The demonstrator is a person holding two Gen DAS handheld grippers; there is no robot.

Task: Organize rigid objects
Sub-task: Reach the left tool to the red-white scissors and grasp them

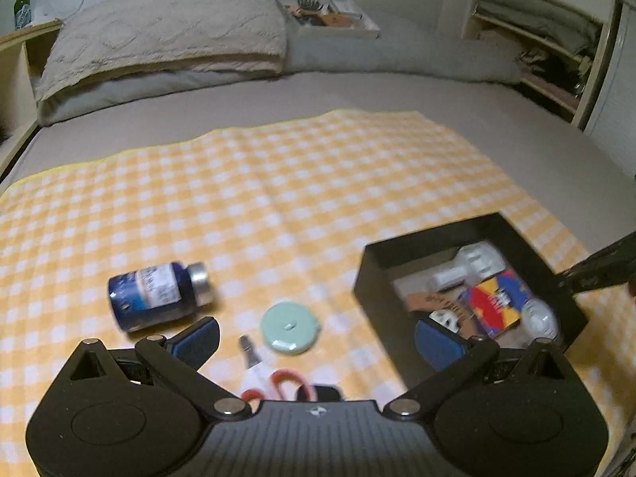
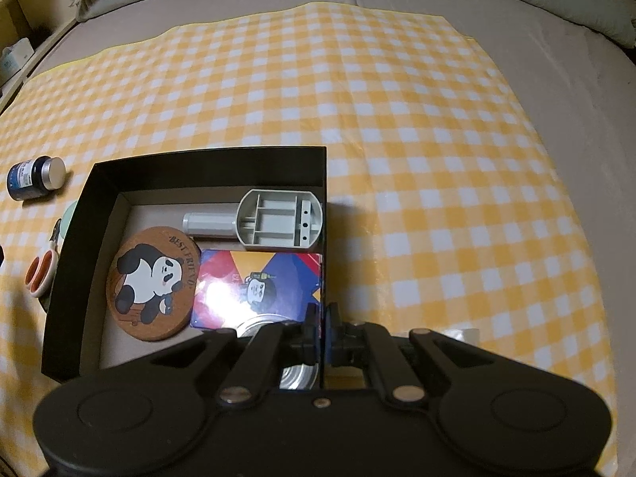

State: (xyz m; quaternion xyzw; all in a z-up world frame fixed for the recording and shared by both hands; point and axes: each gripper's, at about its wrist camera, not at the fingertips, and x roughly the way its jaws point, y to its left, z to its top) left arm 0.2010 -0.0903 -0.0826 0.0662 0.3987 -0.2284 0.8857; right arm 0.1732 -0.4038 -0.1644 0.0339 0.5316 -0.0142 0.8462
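Note:
A black box (image 2: 206,167) sits on a yellow checked cloth and holds a panda coaster (image 2: 153,282), a colourful card pack (image 2: 258,286), a grey plastic holder (image 2: 274,222) and a metal tin (image 2: 294,373). My right gripper (image 2: 322,330) is shut on the box's right wall. My left gripper (image 1: 318,342) is open and empty, low over the cloth. Before it lie a blue bottle (image 1: 157,296) on its side, a mint round tape measure (image 1: 290,328) and red-handled scissors (image 1: 274,381). The box (image 1: 381,306) is to its right.
The cloth (image 1: 278,183) covers a grey bed. Pillows (image 1: 159,47) and a tray of items (image 1: 330,16) lie at the far end. Shelves (image 1: 556,59) stand at the right, a green bottle (image 1: 22,4) at the far left.

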